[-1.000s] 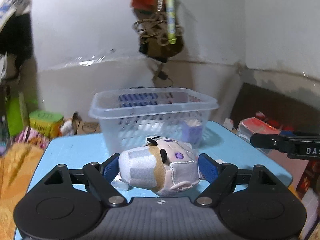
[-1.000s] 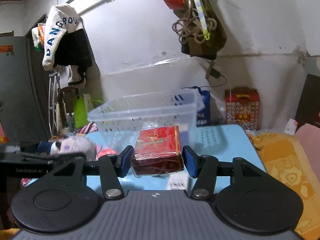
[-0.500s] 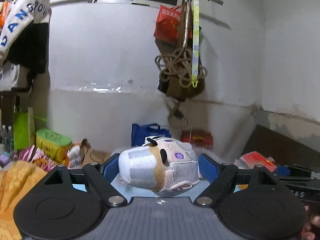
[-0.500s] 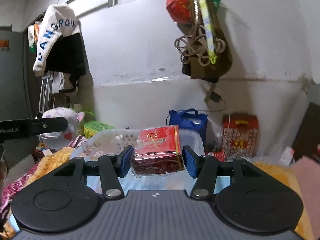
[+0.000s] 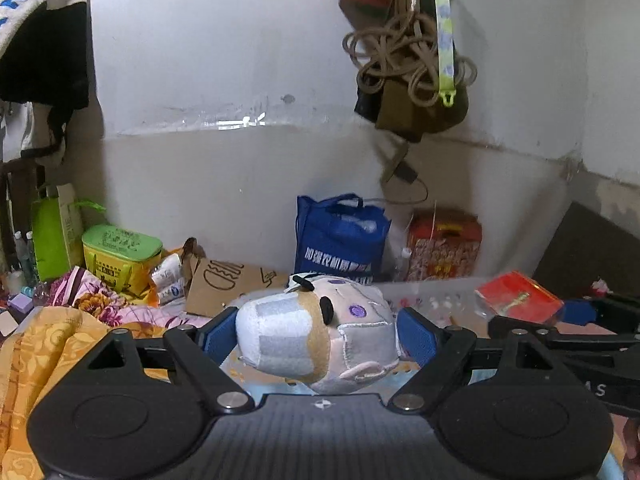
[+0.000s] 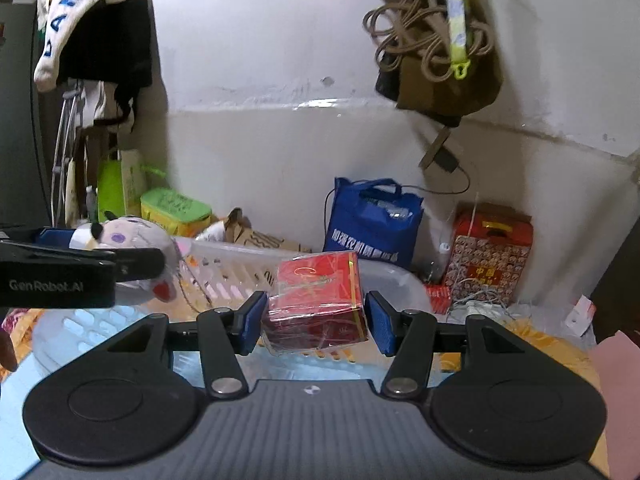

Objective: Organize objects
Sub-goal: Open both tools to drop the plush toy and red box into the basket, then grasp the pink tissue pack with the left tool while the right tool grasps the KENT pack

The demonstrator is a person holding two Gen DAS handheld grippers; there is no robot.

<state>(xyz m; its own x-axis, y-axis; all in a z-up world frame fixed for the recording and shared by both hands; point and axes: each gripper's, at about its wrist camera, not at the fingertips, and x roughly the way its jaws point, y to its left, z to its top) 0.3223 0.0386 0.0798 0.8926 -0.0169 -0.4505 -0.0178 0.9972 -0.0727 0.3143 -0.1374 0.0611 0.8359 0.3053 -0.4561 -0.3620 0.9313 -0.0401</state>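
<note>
My left gripper [image 5: 316,338] is shut on a small white and grey plush toy [image 5: 316,336] and holds it in the air above the clear plastic basket [image 5: 432,300]. My right gripper [image 6: 314,320] is shut on a red box wrapped in clear film [image 6: 318,300], also over the basket [image 6: 224,268]. The right gripper with the red box shows at the right of the left wrist view [image 5: 518,300]. The left gripper with the plush [image 6: 132,256] shows at the left of the right wrist view.
The basket stands on a light blue table [image 6: 24,384]. Behind it on the floor are a blue bag [image 6: 372,224], a red gift box [image 6: 488,252], a green and yellow box [image 5: 120,256] and cardboard [image 5: 224,284]. Orange patterned cloth [image 5: 40,344] lies left.
Both grippers rose from table level and moved forward over the basket, each still holding its object. The basket now lies below and just ahead of the fingers.
</note>
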